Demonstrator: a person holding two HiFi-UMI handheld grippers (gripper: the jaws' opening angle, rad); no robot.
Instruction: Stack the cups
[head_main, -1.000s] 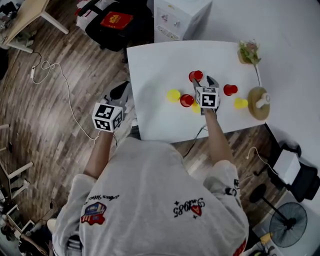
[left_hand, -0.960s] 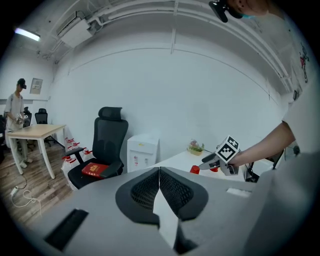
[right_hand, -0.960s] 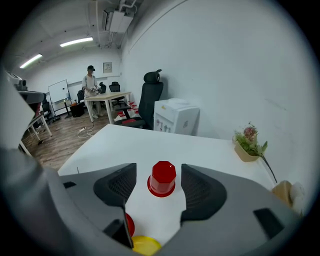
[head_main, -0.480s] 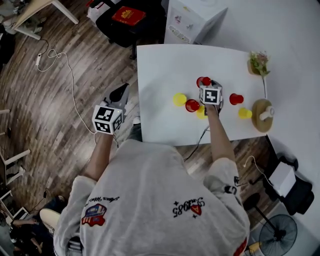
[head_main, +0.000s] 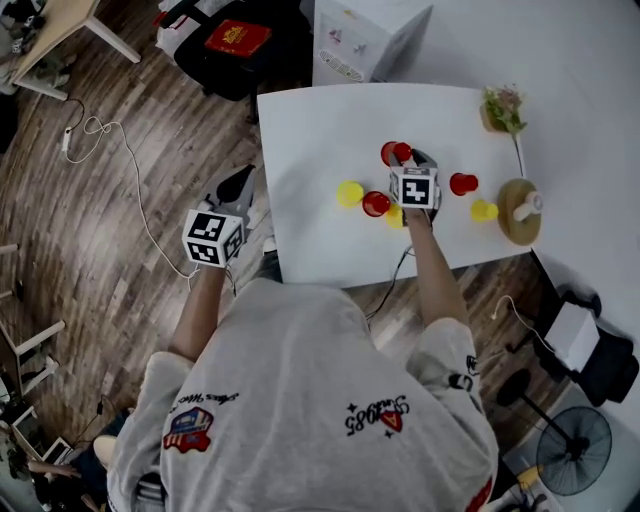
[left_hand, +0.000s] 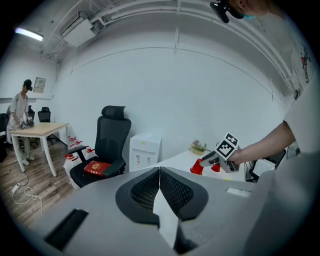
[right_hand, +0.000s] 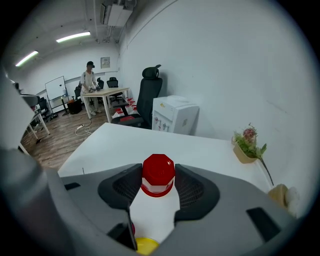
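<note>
Several red and yellow cups stand upside down on the white table (head_main: 320, 130). My right gripper (head_main: 405, 157) reaches over them to the far red cup (head_main: 393, 152). In the right gripper view its jaws have just been closing, and the pads now touch both sides of that red cup (right_hand: 158, 175). A yellow cup (right_hand: 146, 246) lies below the gripper's body. Other cups: yellow (head_main: 349, 193), red (head_main: 375, 203), red (head_main: 461, 183), yellow (head_main: 482, 209). My left gripper (head_main: 238, 185) hangs left of the table over the floor, jaws together and holding nothing (left_hand: 159, 172).
A small potted plant (head_main: 498, 105) and a round wooden stand (head_main: 520, 208) sit at the table's right edge. A white cabinet (head_main: 360, 35) and a black chair (head_main: 235, 40) stand behind the table. A cable lies on the wooden floor at left.
The right gripper's jaws have narrowed around the far red cup. The left gripper has kept its place beside the table.
</note>
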